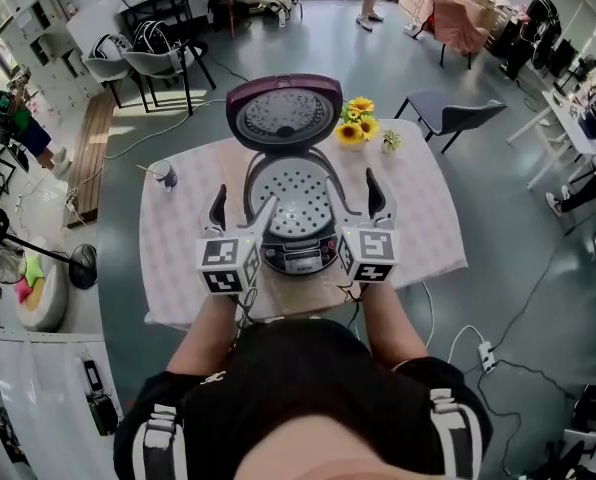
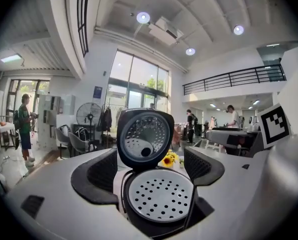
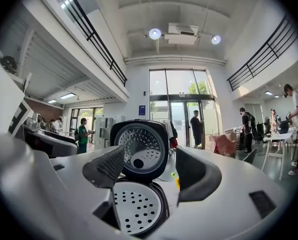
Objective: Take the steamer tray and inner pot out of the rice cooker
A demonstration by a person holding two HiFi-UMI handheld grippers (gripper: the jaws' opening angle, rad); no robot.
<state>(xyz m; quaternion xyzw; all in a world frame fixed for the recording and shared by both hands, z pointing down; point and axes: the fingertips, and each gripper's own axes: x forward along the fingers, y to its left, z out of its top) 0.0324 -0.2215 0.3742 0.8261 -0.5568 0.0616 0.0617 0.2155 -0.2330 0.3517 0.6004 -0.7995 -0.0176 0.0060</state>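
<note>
Since the lid (image 1: 283, 113) stands open, the steamer tray (image 1: 298, 196) sits exposed in the rice cooker (image 1: 300, 255), not yet lifted. Left gripper (image 1: 241, 213) and right gripper (image 1: 355, 203) flank it, jaws wide and empty, probably lining up on its rim.

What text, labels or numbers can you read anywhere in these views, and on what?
No text is legible in any view.
Rice cooker control panel: print and display too small to read.
Blue sign left of the glass doors: too blurred to read.
Marker cubes: black-and-white square patterns only, no letters or digits.
</note>
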